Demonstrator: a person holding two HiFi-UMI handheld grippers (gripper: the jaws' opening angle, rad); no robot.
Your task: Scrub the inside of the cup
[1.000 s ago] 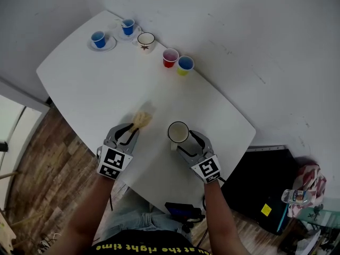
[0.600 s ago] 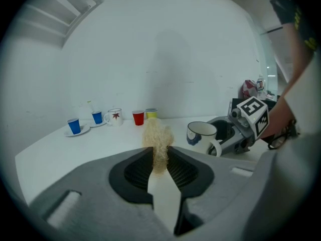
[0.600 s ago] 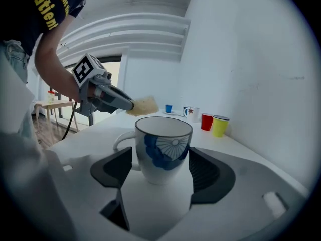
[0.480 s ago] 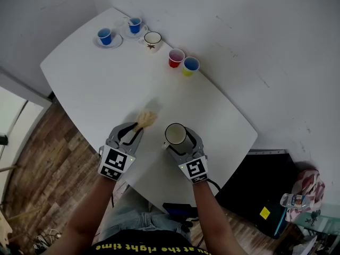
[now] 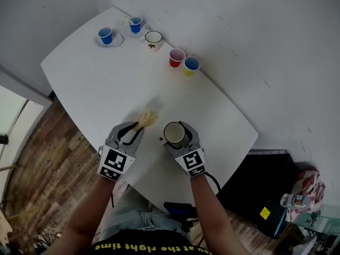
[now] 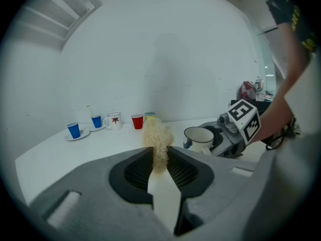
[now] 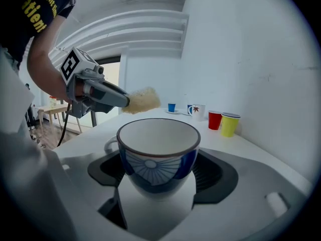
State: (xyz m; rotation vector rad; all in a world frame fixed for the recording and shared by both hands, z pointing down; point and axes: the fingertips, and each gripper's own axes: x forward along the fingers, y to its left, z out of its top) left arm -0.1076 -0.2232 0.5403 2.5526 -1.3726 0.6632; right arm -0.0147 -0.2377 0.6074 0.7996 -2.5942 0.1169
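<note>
A white cup with a dark rim and a blue pattern stands on the white table. My right gripper has it between its jaws, which have just been opening; the pads flank the cup's sides without pressing. Its handle points left. My left gripper is shut on a tan fibrous scrubber, whose tuft sticks out past the fingertips. The scrubber hangs left of the cup, apart from it.
At the table's far edge stand two blue cups on saucers, a white mug with a leaf print, a red cup and a yellow cup. The near table edge lies just below both grippers.
My right gripper has slid left and forward so that its jaws, now wider, stand around the cup. The left gripper with the scrubber has stayed put.
</note>
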